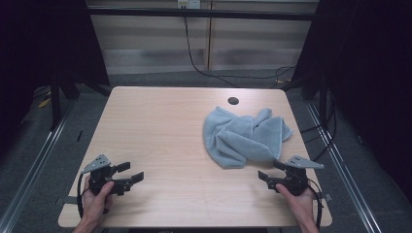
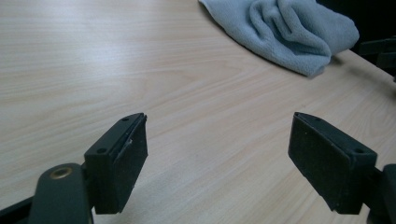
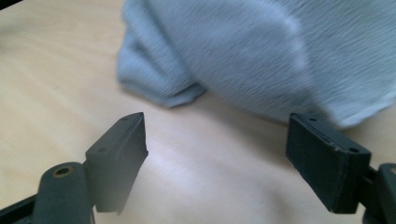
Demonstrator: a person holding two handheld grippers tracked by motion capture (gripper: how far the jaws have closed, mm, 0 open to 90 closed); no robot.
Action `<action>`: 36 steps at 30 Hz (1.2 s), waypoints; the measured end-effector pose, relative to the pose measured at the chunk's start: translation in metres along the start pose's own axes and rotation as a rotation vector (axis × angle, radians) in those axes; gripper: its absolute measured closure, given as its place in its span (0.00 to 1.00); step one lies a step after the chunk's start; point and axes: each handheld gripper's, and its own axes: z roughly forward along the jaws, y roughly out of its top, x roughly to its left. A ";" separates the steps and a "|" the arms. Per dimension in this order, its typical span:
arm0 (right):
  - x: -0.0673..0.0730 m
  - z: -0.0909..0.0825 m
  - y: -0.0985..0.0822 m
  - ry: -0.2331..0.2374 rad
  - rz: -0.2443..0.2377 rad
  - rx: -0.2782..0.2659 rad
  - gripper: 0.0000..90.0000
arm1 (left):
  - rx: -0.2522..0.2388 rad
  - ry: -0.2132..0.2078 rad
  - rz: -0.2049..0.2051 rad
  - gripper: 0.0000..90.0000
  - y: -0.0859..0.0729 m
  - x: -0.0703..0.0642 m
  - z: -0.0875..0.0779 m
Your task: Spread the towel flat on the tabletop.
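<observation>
From the high view I see the crumpled grey towel [image 1: 245, 137] on the right half of the bench [image 1: 160, 126], near the right gripper [image 1: 271, 171]. My left gripper [image 1: 130, 172] is well apart from it. The right gripper view shows the towel [image 3: 261, 56] just beyond wide, empty jaws; the left gripper view shows it [image 2: 285, 30] far off, jaws also wide.
</observation>
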 end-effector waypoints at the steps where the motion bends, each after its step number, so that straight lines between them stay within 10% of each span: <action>1: 0.000 0.000 0.000 0.012 0.010 0.020 0.23 | 0.010 -0.002 0.005 0.22 0.000 0.000 0.002; 15: 0.007 0.002 0.026 0.077 -0.038 0.054 0.43 | 0.011 -0.019 0.022 0.22 0.001 -0.004 0.001; 36: -0.011 0.065 0.098 0.061 -0.061 0.106 0.20 | 0.029 -0.012 0.038 0.24 0.002 -0.005 0.001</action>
